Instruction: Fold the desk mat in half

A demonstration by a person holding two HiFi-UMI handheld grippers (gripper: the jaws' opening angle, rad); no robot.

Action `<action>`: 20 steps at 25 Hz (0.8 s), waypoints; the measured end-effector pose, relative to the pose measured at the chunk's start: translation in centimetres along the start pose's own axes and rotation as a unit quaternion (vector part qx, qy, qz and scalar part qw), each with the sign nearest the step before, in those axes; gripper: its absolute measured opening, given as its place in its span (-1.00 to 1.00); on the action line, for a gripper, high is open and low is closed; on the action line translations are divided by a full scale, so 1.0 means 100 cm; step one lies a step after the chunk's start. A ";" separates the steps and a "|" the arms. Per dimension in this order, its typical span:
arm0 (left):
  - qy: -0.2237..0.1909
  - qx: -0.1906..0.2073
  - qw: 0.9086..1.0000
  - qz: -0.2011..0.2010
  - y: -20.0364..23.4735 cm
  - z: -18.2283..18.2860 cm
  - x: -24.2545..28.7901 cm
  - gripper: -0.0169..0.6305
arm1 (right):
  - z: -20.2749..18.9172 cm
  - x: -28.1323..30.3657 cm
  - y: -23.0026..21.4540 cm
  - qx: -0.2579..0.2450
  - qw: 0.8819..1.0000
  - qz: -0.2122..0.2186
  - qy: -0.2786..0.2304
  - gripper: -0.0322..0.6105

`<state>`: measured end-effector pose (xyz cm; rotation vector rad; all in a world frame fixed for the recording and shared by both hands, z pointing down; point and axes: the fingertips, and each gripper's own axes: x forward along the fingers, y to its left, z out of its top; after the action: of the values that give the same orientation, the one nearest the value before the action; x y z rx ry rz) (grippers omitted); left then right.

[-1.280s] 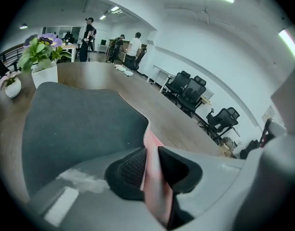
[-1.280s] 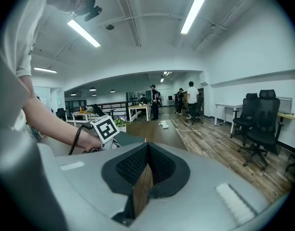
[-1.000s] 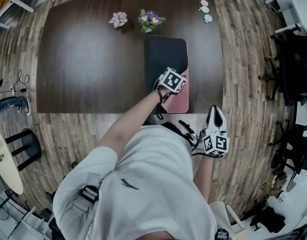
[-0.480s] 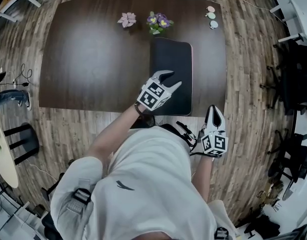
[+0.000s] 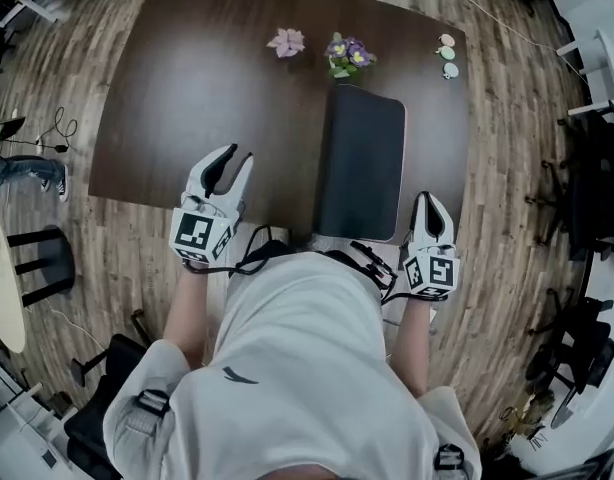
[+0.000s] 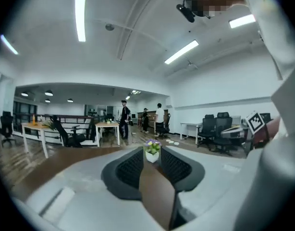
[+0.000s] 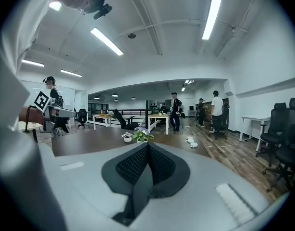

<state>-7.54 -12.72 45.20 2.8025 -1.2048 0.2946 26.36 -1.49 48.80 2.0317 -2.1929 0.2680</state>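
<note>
The desk mat (image 5: 362, 163) lies folded on the counter's (image 5: 207, 88) right half; the left gripper (image 5: 237, 156) has swung off it leftward, fingers released, just narrowing, empty; the right gripper's (image 5: 427, 200) fingers are clenched.

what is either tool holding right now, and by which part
Nothing. Left tool: jaws apart, just been closing, empty. Right tool: shut, empty. The desk mat lies untouched.

No legible txt, labels or nos. in any view
</note>
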 end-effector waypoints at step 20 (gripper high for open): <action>-0.024 0.025 0.998 0.052 0.043 0.005 -0.044 -0.89 | 0.027 0.017 0.021 -0.024 0.999 -0.010 -0.022 -0.90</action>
<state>-13.53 -12.61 43.76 2.8101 -1.3740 0.2690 24.20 -3.58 46.50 2.0505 -2.1816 0.1678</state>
